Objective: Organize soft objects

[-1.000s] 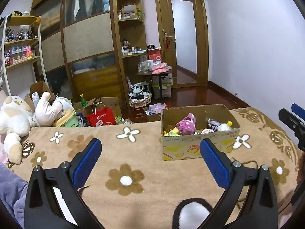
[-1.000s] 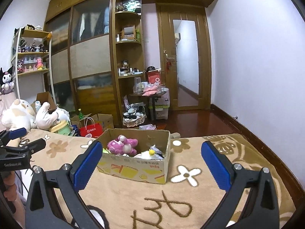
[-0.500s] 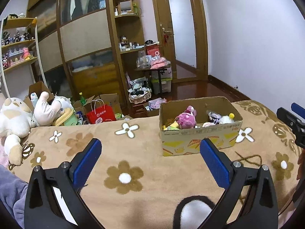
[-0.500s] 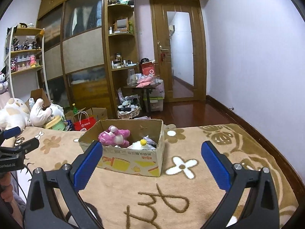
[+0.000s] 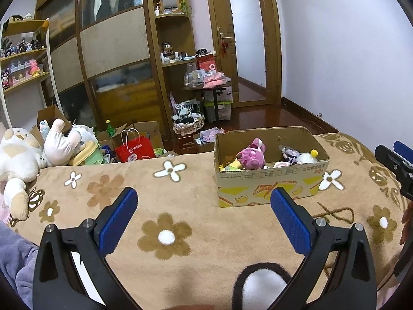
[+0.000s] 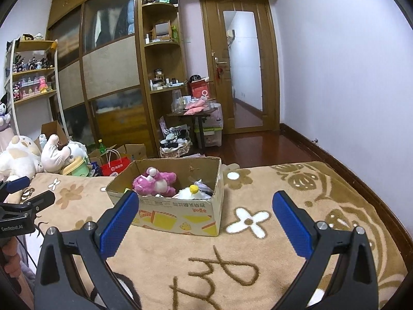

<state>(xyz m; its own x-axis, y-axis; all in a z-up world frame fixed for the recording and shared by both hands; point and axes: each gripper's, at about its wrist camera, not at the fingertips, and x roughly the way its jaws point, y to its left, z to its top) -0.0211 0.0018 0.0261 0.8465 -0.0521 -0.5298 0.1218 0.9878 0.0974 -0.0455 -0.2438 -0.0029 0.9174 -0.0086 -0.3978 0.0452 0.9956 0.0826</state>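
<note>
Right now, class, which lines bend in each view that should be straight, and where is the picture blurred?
Left wrist view: the door frame bows outward, corners go black, the blanket blurs close up. Right wrist view: the wardrobe leans and curves, while the cardboard box stays sharp.

Walls [image 6: 335, 77] are pale lilac with a dark wooden skirting. The floor [image 6: 258, 149] is dark red-brown wood. A wooden door [image 6: 240, 64] with a long glass panel stands at the far end. A tall wooden wardrobe [image 6: 108, 72] and corner shelves [image 6: 162, 51] line the left side.
</note>
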